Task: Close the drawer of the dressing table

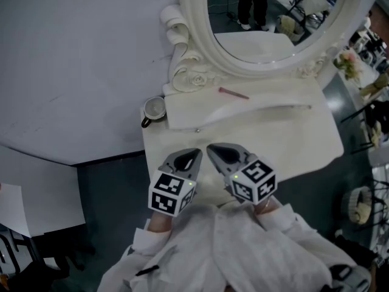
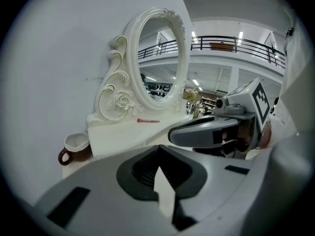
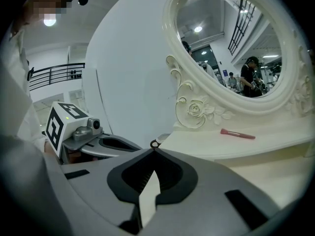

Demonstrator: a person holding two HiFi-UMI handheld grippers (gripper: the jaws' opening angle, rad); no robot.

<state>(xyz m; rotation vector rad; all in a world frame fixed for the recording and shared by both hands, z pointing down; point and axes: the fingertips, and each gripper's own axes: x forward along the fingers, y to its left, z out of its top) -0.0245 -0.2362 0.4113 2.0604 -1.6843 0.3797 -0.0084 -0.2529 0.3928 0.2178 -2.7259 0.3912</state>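
The white dressing table [image 1: 304,145] stands under its oval mirror [image 1: 267,17]. A raised tier [image 1: 182,111] along its back carries a small knob [image 1: 196,129] on its front; I cannot tell whether a drawer stands out there. My left gripper [image 1: 189,157] and right gripper [image 1: 214,151] hover side by side over the table's near part, both shut and empty, tips pointing at the tier. In the left gripper view my left gripper [image 2: 160,154] has its jaws together, and so does my right gripper [image 3: 153,155] in the right gripper view.
A white cup with a brown handle [image 1: 154,109] sits at the table's back left corner. A pink stick [image 1: 233,93] lies on the tier below the mirror. A white wall [image 1: 79,59] runs along the left. Chairs and flowers [image 1: 349,62] stand to the right.
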